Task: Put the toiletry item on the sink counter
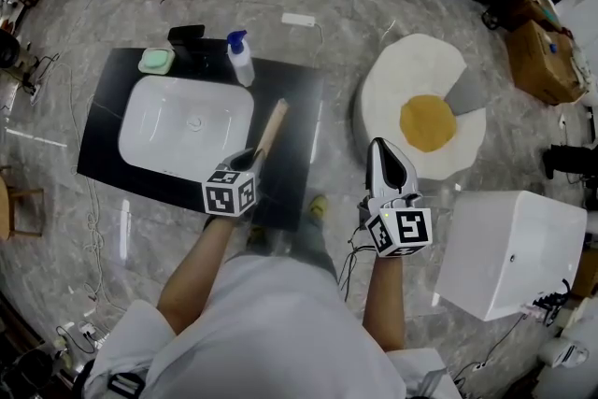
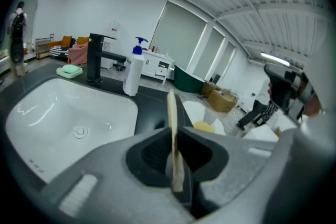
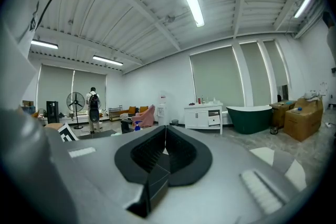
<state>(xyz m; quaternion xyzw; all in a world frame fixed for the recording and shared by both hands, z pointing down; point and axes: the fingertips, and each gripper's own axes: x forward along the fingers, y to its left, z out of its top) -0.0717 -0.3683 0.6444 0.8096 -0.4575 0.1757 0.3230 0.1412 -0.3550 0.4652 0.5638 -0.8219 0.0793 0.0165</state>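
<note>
A long, flat tan wooden toiletry item (image 1: 271, 128) is clamped at its near end in my left gripper (image 1: 250, 160) and sticks out forward over the black sink counter (image 1: 294, 135), just right of the white basin (image 1: 187, 126). In the left gripper view the item (image 2: 171, 107) stands edge-on between the pads, with the left gripper (image 2: 174, 136) shut on it above the counter (image 2: 152, 105). My right gripper (image 1: 381, 149) hangs off the counter over the floor, and the right gripper view shows the right gripper (image 3: 166, 136) shut with nothing in it.
On the counter's far side stand a black faucet (image 1: 187, 37), a white pump bottle with a blue top (image 1: 241, 59) and a green soap (image 1: 157, 61). A fried-egg rug (image 1: 425, 121) lies to the right, with a white box (image 1: 509, 252) nearer and cardboard boxes (image 1: 542, 51) beyond.
</note>
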